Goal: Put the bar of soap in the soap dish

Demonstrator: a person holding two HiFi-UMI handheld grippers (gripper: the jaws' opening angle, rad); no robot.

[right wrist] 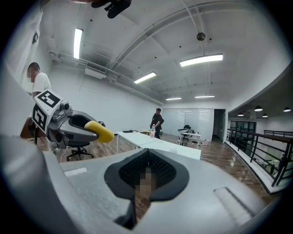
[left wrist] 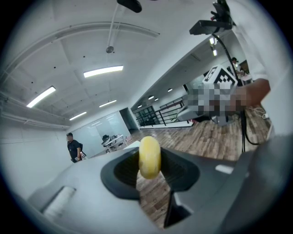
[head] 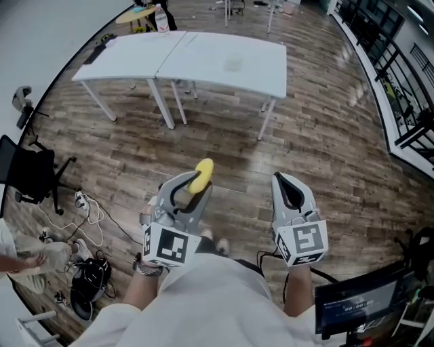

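Note:
A yellow bar of soap (head: 202, 172) sticks out between the jaws of my left gripper (head: 196, 183), which is shut on it. In the left gripper view the soap (left wrist: 149, 156) stands on edge between the dark pads. It also shows from the side in the right gripper view, as the soap (right wrist: 100, 131) in the left gripper (right wrist: 68, 123). My right gripper (head: 290, 190) is held beside the left one at waist height, with its jaws together and nothing in them. A faint pale thing (head: 233, 64) lies on the white table; I cannot tell what it is.
Two white tables (head: 196, 64) stand ahead on the wooden floor, with a bottle (head: 161, 19) at their far left corner. A black office chair (head: 27, 173) and floor cables (head: 88, 210) are at the left, a monitor (head: 359, 301) at the lower right. A person in black (right wrist: 157, 122) stands beyond the tables.

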